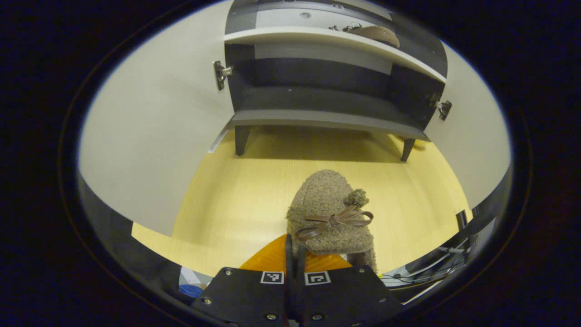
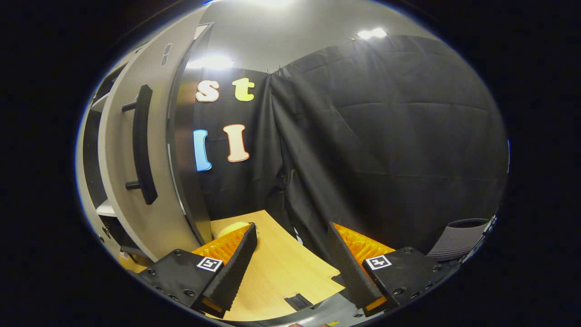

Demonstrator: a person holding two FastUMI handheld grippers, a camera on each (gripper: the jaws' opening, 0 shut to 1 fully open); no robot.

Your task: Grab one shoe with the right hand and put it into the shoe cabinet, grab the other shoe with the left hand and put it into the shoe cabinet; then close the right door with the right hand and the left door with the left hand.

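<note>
My left tongs point(image 1: 295, 259) are clamped on the heel edge of a fuzzy brown shoe point(image 1: 329, 218), the two fingers pressed nearly together with the shoe's rim pinched between them. The shoe points away from me over the yellow wood floor point(image 1: 236, 200), its bow point(image 1: 336, 221) and pompom point(image 1: 356, 197) on top. Far ahead stands the cabinet point(image 1: 327, 109), raised on dark legs, with both doors swung wide: the left door point(image 1: 154, 136) fills the near left, the right door point(image 1: 472, 136) the right side. The other shoe point(image 1: 376, 34) already lies on the upper shelf point(image 1: 317, 38), toward the right. The lower shelf point(image 1: 327, 113) sits dark below it. Between my shoe and the cabinet I see only bare floor.

My right tongs point(image 2: 290, 254) are spread wide apart, holding nothing, above the floor's edge. To their left is the outer face of the right door point(image 2: 122, 172) with its black handle point(image 2: 141, 145); black cloth point(image 2: 386, 159) hangs beyond. A grey ribbed thing point(image 2: 458, 236) sits at the far right; I cannot tell what it is.
</note>
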